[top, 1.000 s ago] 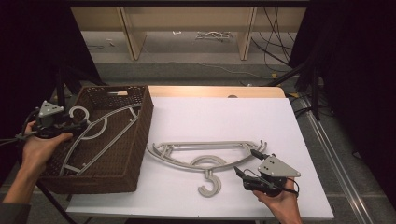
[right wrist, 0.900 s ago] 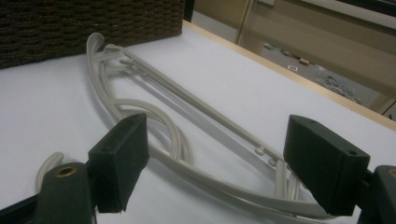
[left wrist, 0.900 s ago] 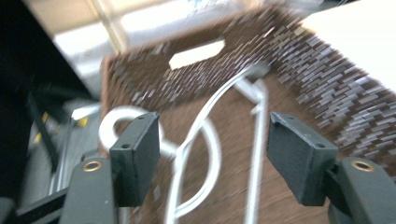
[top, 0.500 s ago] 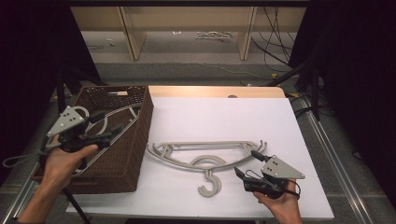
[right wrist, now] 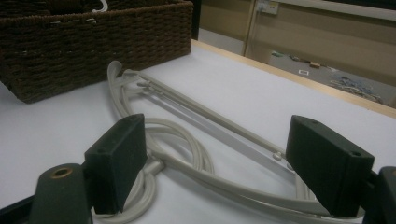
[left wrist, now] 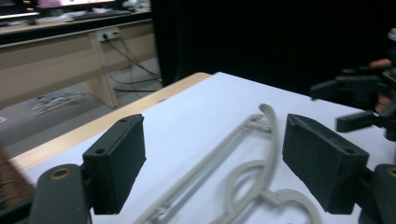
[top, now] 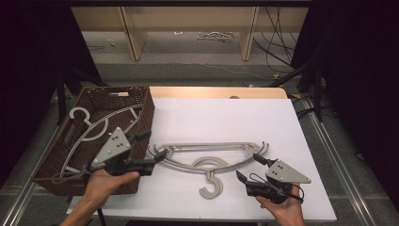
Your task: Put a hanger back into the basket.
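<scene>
My left hand-held gripper (top: 153, 147) gapes wide and empty over the left end of the grey plastic clothes hanger (top: 207, 157) on the white counter (top: 226, 117); my right hand-held gripper (top: 249, 169), equally open and empty, faces its other end.

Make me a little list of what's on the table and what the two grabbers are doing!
table: white top
basket: brown, woven, at the left edge
hanger in basket: one, grey
hanger on table: grey, lying flat, hook toward the person
left gripper: open, by the table hanger's left end
right gripper: open, by its right end
</scene>
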Motion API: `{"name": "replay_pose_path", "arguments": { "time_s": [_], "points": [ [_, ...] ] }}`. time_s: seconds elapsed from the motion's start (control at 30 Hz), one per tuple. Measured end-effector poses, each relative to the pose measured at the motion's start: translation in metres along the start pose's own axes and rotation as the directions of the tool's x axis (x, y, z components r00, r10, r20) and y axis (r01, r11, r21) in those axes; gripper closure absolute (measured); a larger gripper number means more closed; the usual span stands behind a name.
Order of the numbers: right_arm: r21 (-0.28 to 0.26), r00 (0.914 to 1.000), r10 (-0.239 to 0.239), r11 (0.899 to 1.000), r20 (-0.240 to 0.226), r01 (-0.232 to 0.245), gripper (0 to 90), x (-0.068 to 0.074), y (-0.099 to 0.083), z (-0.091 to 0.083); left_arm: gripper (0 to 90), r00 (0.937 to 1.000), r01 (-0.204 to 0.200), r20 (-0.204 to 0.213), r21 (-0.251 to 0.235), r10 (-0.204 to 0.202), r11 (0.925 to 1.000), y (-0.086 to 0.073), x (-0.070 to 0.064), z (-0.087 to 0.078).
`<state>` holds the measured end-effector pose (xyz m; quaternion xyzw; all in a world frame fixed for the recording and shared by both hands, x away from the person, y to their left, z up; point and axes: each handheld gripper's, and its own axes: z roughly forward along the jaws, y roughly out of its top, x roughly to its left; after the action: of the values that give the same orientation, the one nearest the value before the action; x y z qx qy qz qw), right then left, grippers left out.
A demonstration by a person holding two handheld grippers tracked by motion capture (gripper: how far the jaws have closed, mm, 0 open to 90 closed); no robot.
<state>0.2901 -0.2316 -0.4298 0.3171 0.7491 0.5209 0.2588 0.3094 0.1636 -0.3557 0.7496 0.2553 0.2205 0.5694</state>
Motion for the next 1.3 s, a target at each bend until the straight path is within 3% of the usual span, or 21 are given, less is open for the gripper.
{"name": "replay_pose_path", "arguments": {
  "time_s": [0.1,0.2,0.47,0.53,0.57,0.63,0.7,0.83,0.93,1.0,1.13,1.17,1.23,1.27,1.3],
  "points": [
    [-0.015,0.9999,-0.012,1.000,0.008,0.012,21.5,0.000,0.000,0.000,21.2,0.9984,-0.042,0.039,0.014,0.042,0.9990,-0.007,-0.014,0.013],
    [-0.013,0.9999,-0.014,1.000,0.000,0.014,21.5,0.001,0.000,-0.001,21.7,0.9969,-0.059,0.053,-0.004,0.059,0.9983,-0.015,-0.023,0.022],
    [-0.006,0.9999,-0.012,1.000,-0.001,0.012,21.5,0.000,-0.001,-0.002,20.9,0.9984,-0.022,0.052,-0.042,0.025,0.9989,-0.036,-0.029,0.031],
    [-0.026,0.9999,0.008,1.000,-0.012,-0.008,21.5,0.001,-0.002,0.000,20.9,0.9985,-0.021,0.050,-0.042,0.023,0.9989,-0.039,-0.030,0.032],
    [-0.020,1.0000,-0.007,1.000,-0.003,0.007,21.4,-0.001,-0.002,-0.001,20.6,0.9981,-0.033,0.050,-0.033,0.035,0.9989,-0.040,-0.030,0.033],
    [-0.011,0.9998,0.013,1.000,-0.016,-0.013,21.4,0.000,-0.002,-0.001,20.5,0.9972,-0.055,0.050,-0.015,0.056,0.9984,-0.044,-0.032,0.035],
    [-0.028,1.0000,-0.003,1.000,0.004,0.003,21.3,-0.001,-0.003,0.000,19.9,0.9953,-0.083,0.052,0.020,0.082,0.9963,-0.051,-0.036,0.039],
    [-0.018,1.0000,0.002,1.000,-0.003,-0.002,21.4,0.000,-0.003,0.000,20.1,0.9926,-0.102,0.071,0.049,0.098,0.9936,-0.056,-0.038,0.043],
    [-0.025,1.0000,-0.004,1.000,0.000,0.004,21.4,0.000,-0.002,0.000,18.4,0.9874,-0.123,0.110,0.086,0.113,0.9887,-0.059,-0.041,0.049],
    [-0.024,1.0000,-0.005,1.000,0.000,0.005,21.4,0.000,-0.003,0.000,18.7,0.9870,-0.130,0.109,0.104,0.118,0.9861,-0.063,-0.043,0.054],
    [-0.007,0.9999,0.009,1.000,-0.007,-0.009,21.4,0.000,-0.003,-0.001,18.6,0.9811,-0.161,0.135,0.167,0.139,0.9728,-0.067,-0.045,0.066],
    [-0.020,1.0000,-0.009,1.000,0.003,0.009,21.4,-0.002,-0.003,0.000,19.0,0.9788,-0.173,0.141,0.181,0.148,0.9681,-0.068,-0.045,0.069],
    [-0.012,1.0000,0.000,1.000,-0.001,0.000,21.4,-0.002,-0.003,-0.001,20.3,0.9741,-0.202,0.144,0.210,0.174,0.9565,-0.070,-0.045,0.076],
    [-0.009,0.9999,0.015,1.000,-0.002,-0.015,21.4,-0.001,-0.004,-0.001,21.6,0.9688,-0.230,0.144,0.220,0.202,0.9480,-0.069,-0.045,0.079],
    [-0.018,1.0000,0.001,1.000,0.003,-0.001,21.4,-0.002,-0.004,0.000,23.6,0.9641,-0.251,0.148,0.238,0.220,0.9382,-0.069,-0.045,0.082]
  ]
}}
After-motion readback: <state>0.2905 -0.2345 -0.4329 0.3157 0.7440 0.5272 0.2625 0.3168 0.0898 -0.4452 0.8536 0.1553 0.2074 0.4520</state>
